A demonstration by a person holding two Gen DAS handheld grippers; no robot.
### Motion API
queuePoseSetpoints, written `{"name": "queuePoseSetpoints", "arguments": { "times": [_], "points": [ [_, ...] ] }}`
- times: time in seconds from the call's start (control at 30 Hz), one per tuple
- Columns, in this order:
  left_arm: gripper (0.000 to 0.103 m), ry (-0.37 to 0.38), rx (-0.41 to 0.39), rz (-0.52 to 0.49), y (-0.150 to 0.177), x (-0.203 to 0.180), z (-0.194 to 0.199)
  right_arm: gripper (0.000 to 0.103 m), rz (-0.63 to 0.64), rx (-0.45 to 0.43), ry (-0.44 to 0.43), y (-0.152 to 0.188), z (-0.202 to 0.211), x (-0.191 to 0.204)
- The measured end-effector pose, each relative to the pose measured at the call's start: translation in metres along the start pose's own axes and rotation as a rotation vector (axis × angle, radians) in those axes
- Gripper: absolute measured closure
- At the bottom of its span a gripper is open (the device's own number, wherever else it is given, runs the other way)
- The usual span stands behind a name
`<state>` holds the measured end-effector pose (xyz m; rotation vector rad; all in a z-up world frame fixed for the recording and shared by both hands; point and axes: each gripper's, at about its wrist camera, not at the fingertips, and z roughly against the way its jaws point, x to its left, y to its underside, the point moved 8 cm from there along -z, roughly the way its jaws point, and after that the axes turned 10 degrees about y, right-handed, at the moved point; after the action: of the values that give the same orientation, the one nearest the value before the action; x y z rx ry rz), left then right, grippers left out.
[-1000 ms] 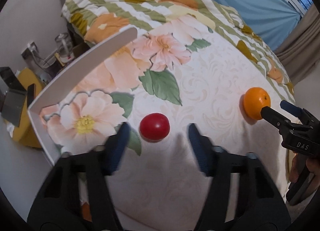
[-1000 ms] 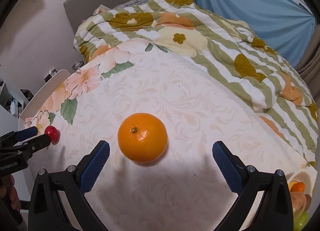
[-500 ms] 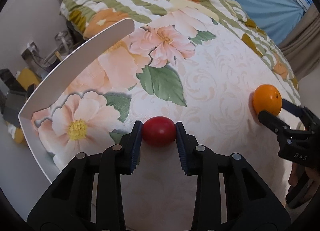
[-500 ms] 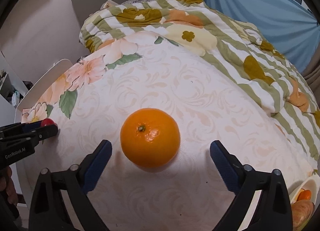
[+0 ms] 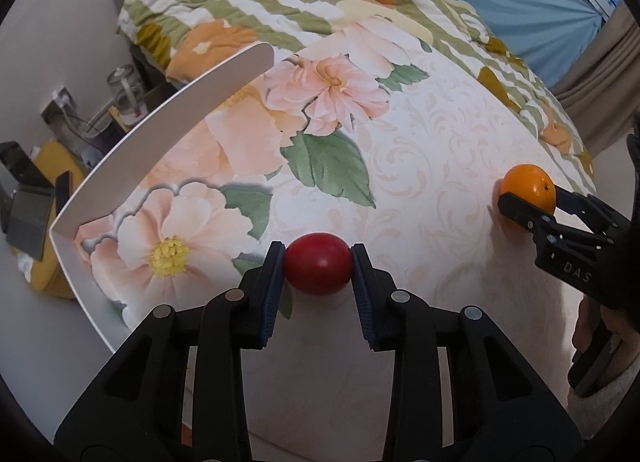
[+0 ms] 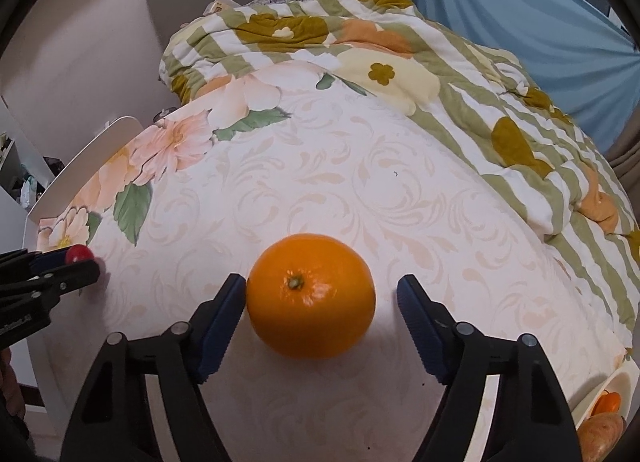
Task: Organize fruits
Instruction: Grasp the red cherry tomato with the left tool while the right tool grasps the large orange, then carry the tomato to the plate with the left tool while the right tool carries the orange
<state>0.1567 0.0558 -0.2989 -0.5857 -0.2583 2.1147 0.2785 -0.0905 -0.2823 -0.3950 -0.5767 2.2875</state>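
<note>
A small red fruit (image 5: 318,269) lies on the flowered bed sheet (image 5: 420,166), and my left gripper (image 5: 318,268) is shut on it, both pads touching its sides. The red fruit also shows small at the left of the right wrist view (image 6: 78,253). An orange (image 6: 311,296) sits on the sheet between the fingers of my right gripper (image 6: 322,298), which is open. The left pad touches the orange; the right pad stands a little apart. The orange also shows at the right of the left wrist view (image 5: 529,192).
A white board (image 5: 160,134) edges the bed on the left. A striped flowered quilt (image 6: 400,46) is bunched at the back. A bowl (image 6: 618,386) holding fruit (image 6: 600,428) sits at the bottom right. Clutter (image 5: 36,190) stands beside the bed.
My left gripper closed on the red fruit. My right gripper moved forward around the orange and its fingers narrowed toward it.
</note>
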Motion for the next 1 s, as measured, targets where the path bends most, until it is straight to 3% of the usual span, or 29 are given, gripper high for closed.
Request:
{"name": "queuePoseSetpoints", "arguments": {
  "times": [0.03,0.17,0.53,0.8,1.0],
  "points": [
    [0.063,0.000,0.000,0.000,0.000,0.000,0.000,0.048,-0.001,-0.006,-0.018,-0.001,0.001,0.002],
    [0.063,0.010,-0.008,-0.008,0.001,0.002,0.006,0.048,0.044,-0.020,0.019,-0.002,0.002,0.009],
    [0.063,0.039,-0.041,-0.082,-0.004,-0.010,0.037,0.048,-0.061,-0.057,0.001,-0.002,0.043,0.005],
    [0.063,0.075,-0.073,-0.188,-0.014,-0.041,0.076,0.048,-0.153,-0.099,0.026,0.003,0.094,-0.012],
    [0.063,0.123,-0.099,-0.298,-0.024,-0.085,0.101,0.048,-0.224,-0.131,0.076,0.017,0.134,-0.033]
  ]
}}
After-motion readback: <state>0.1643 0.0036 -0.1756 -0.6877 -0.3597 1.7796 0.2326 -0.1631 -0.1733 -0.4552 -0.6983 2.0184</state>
